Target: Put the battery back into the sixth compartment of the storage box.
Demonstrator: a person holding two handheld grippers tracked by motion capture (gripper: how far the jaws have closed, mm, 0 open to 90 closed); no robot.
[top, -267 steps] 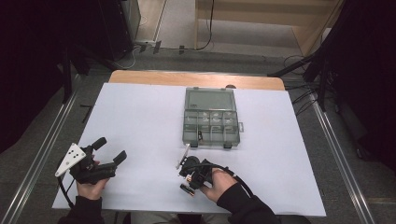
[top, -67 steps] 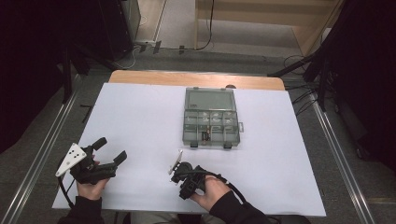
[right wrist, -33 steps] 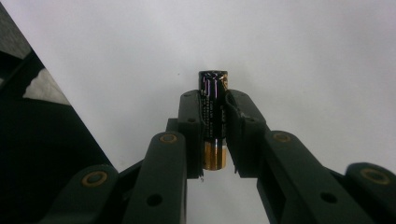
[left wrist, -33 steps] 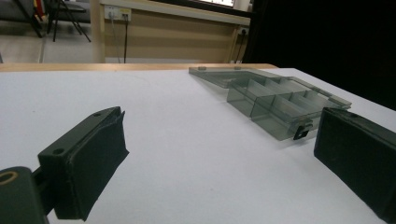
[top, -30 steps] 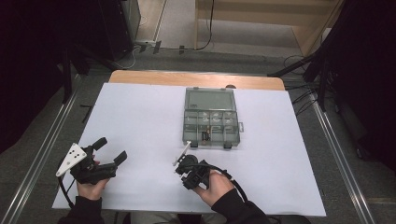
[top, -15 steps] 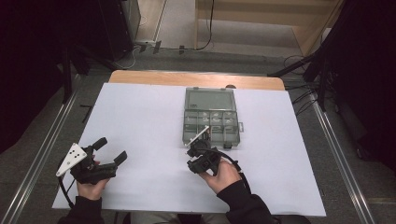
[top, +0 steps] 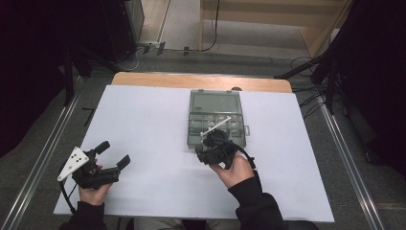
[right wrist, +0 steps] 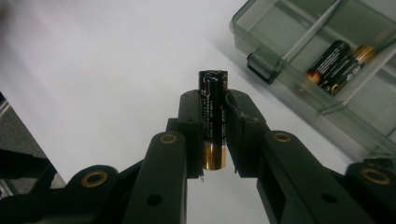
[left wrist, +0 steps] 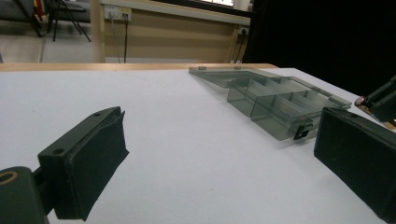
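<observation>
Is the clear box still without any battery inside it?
No, two batteries already lie side by side in one compartment of the clear box.

Open organizer box (top: 216,120) mid-table, bare sheet (top: 143,124) elsewhere

A recording lab or studio: dark curtains (top: 43,72) close in both sides of the frame, cables (top: 306,103) trail over the grey floor, and a white-covered desk (top: 143,124) stands between metal rails (top: 45,158).

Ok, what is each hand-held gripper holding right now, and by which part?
The right hand-held gripper clamps a battery around its middle, both ends sticking out. The left hand-held gripper holds nothing, jaws wide apart.
</observation>
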